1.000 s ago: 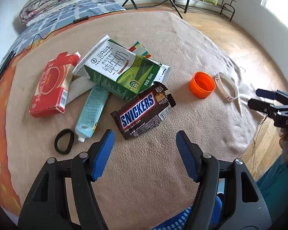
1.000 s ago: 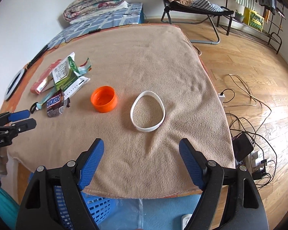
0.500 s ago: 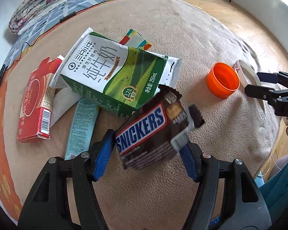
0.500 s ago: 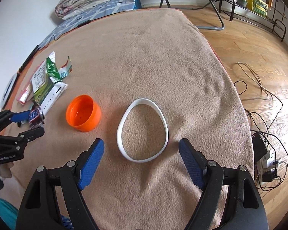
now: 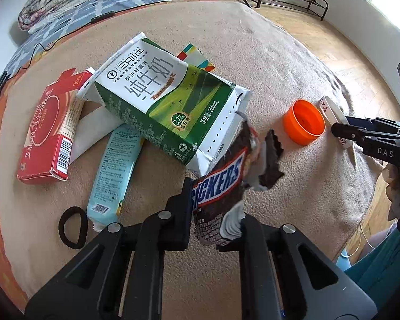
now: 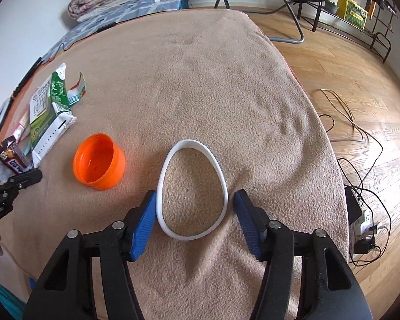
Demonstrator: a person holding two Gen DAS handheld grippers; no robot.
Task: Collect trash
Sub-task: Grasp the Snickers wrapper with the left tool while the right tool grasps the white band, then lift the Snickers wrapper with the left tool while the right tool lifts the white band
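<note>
Since half a second ago the left gripper (image 5: 216, 213) has closed its jaws on the Snickers wrapper (image 5: 226, 184), which now stands crumpled and tilted between them, its torn end sticking up above the beige blanket (image 5: 266, 61); the right gripper (image 6: 195, 213) has come down around the white ring (image 6: 192, 186), jaws partly open, one blue pad just beside each side of the ring and not yet squeezing it. Just left of the ring sits the orange cap (image 6: 99, 161), open side up. Behind the wrapper lies the green and white milk carton (image 5: 162, 104) on its side, resting over a pale blue tube (image 5: 114, 176) and a white sheet. A red box (image 5: 48, 130) lies left of the carton, a black hair tie (image 5: 73, 226) near the tube's lower end, and a colourful card (image 5: 196, 57) pokes out from behind the carton
</note>
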